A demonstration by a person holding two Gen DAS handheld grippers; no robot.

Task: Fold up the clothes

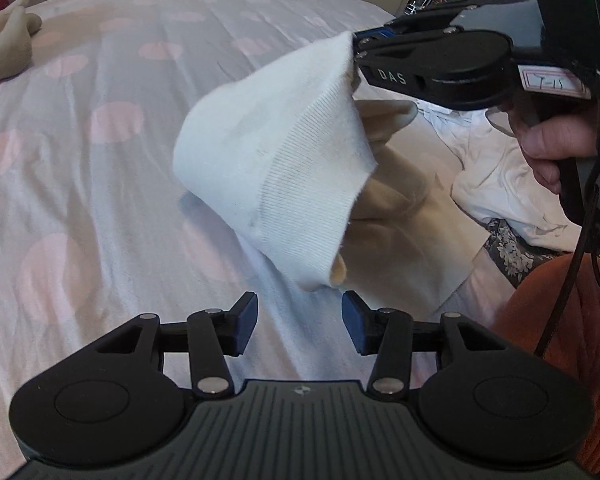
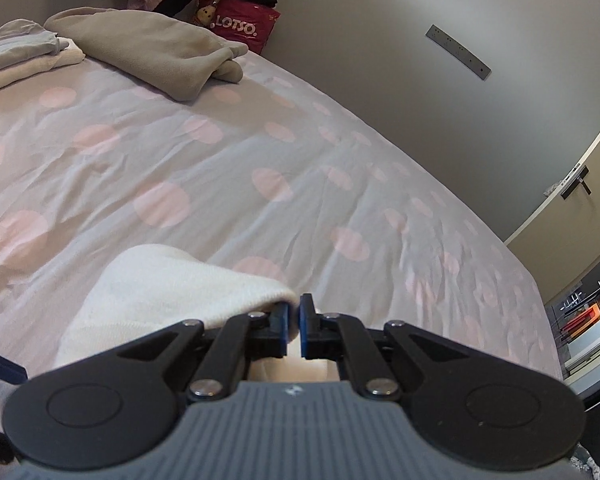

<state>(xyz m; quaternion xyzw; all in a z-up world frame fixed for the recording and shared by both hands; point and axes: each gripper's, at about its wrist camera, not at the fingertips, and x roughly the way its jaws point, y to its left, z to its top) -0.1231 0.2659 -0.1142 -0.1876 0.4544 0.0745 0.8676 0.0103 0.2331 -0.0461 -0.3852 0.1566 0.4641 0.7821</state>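
You are lifting a white knitted garment (image 1: 268,152) off the bed (image 1: 100,160): your right tongs (image 1: 356,56) are pinching its upper corner, jaws nearly closed on the fabric, so it is hanging in the air over the near right part of the polka-dot sheet. Your left tongs (image 1: 299,322) are standing wide open just below the garment's lower hem, gripping nothing. This is looking like the pick-up-and-spread step; next you are needing to catch that dangling lower edge with the left tongs and stretch the piece flat.
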